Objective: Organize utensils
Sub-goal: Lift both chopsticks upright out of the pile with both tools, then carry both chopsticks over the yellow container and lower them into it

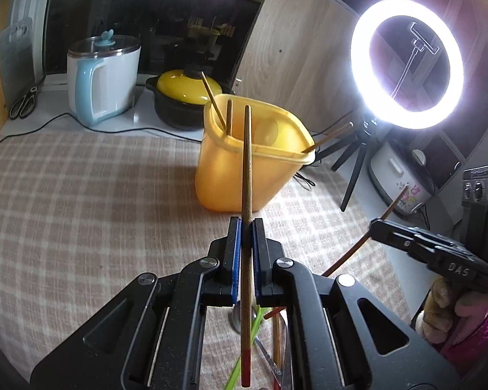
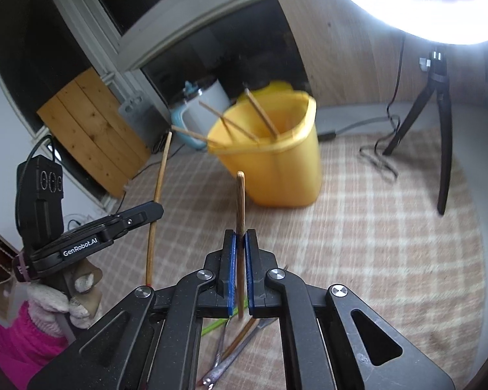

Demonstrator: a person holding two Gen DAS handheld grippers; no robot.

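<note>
Chopsticks (slim, wooden), one (image 1: 246, 162) pinched in left tongs (image 1: 246, 224), another (image 2: 240, 201) in right tongs (image 2: 240, 235).

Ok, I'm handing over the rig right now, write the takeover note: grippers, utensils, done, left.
Left gripper: shut on a chopstick, raised off the cloth.
Right gripper: shut on a second chopstick.
Yellow bin ahead on the checked cloth; three chopsticks already lean inside.
Left: drop both held chopsticks in the bin, then fetch the loose utensils lying below the grippers.
</note>
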